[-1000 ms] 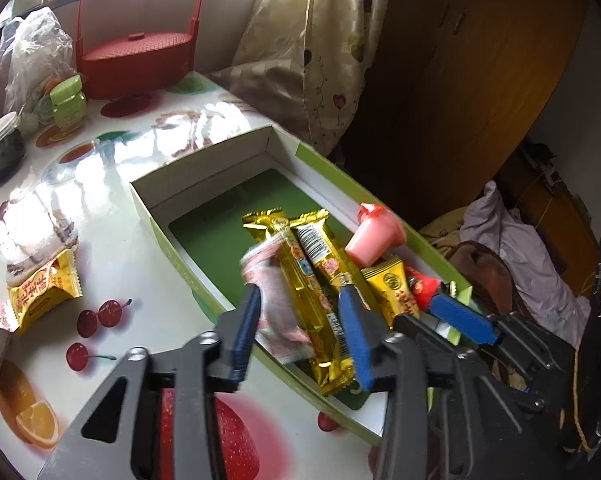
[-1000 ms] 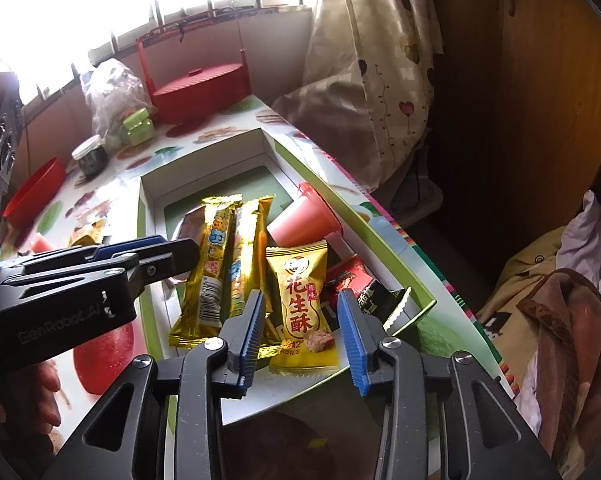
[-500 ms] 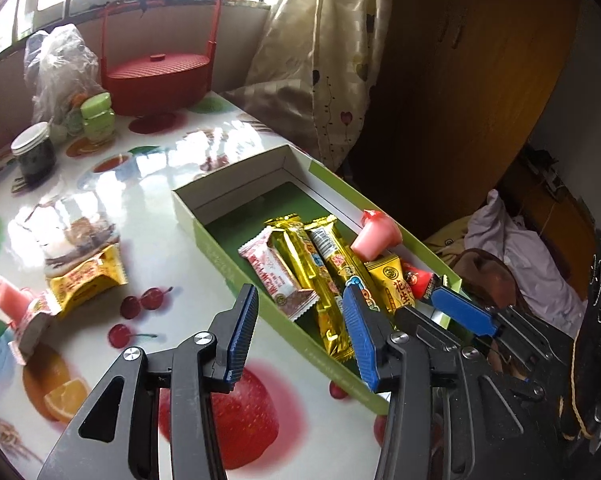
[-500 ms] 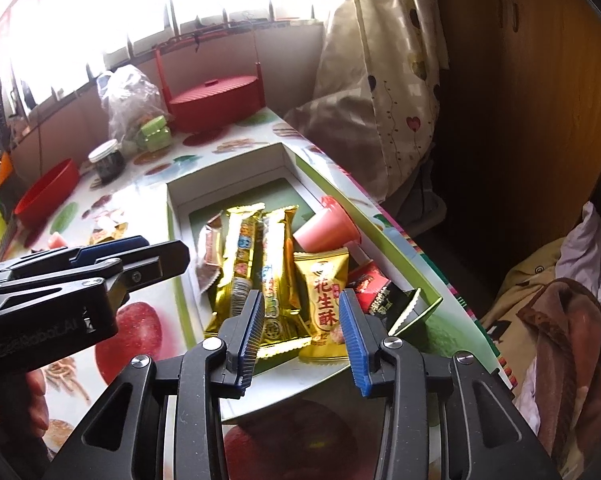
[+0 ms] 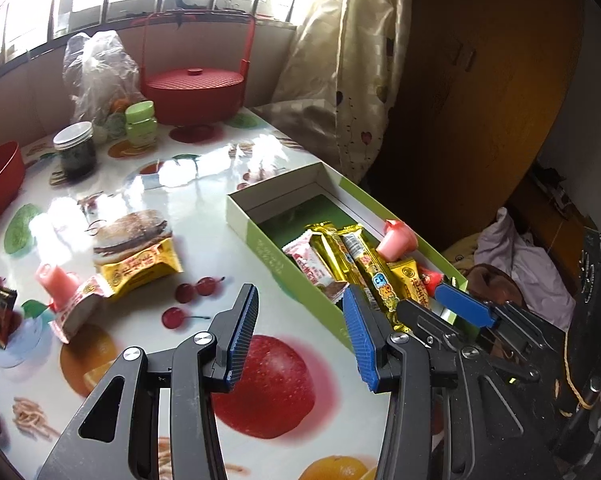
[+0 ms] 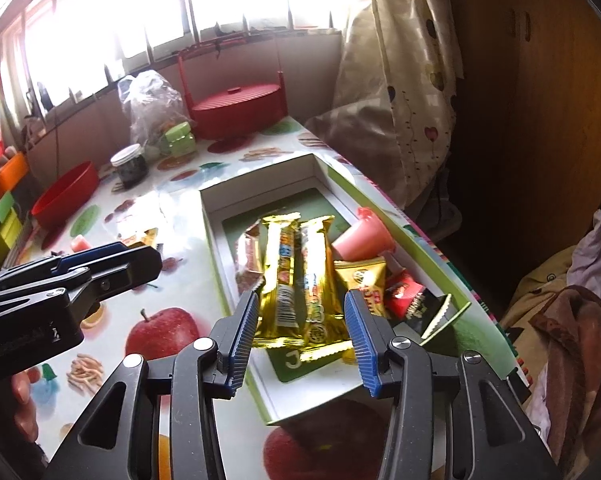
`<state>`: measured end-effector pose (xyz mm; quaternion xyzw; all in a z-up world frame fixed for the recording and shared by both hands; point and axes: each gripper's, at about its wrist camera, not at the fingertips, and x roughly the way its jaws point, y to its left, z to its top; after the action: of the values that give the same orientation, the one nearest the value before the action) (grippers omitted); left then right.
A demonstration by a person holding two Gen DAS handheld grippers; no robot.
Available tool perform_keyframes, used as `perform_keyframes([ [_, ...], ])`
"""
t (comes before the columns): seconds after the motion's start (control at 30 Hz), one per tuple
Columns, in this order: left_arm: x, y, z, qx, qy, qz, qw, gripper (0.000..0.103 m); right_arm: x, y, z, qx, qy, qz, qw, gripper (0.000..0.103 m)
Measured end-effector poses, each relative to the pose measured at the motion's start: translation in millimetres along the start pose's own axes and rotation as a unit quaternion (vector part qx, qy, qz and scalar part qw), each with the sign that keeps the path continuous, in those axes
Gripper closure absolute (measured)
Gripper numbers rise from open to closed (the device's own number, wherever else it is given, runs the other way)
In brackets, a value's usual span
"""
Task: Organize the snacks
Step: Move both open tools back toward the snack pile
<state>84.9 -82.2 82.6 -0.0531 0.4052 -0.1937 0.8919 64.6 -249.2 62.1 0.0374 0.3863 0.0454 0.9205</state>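
Jaws of both grippers stand apart and empty: the left gripper hangs over the fruit-print table, where a second ago it held a pink-and-white wrapper over the box; the right gripper has just been opening, nothing between its pads, above the near end of the green box. That wrapper, the pink-and-white snack bar, now lies in the box beside the two gold bars, with the pink jelly cup and yellow peanut packet alongside. On the table left of the box remain a yellow packet and a second pink jelly cup.
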Motion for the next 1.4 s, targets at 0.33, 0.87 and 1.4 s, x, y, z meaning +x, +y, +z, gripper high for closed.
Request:
perform_keyframes([
  [0.33, -20.9, 25.2, -6.3, -0.019, -0.016, 0.026, 0.9994, 0.057, 2.4, 21.8, 4.3, -0.007, -0.008, 0.030, 0.999, 0.055],
  [0.87, -41.6, 67.3, -16.0, -0.044, -0.033, 0.064, 0.9964, 0.057, 14.8, 57.8, 14.2, -0.031, -0.012, 0.068, 0.997, 0.051],
  [1.4, -52.2, 135.0, -25.7, -0.098, -0.034, 0.109, 0.9886, 0.057, 44.1, 98.8, 25.8, -0.077, 0.014, 0.092, 0.993, 0.049],
])
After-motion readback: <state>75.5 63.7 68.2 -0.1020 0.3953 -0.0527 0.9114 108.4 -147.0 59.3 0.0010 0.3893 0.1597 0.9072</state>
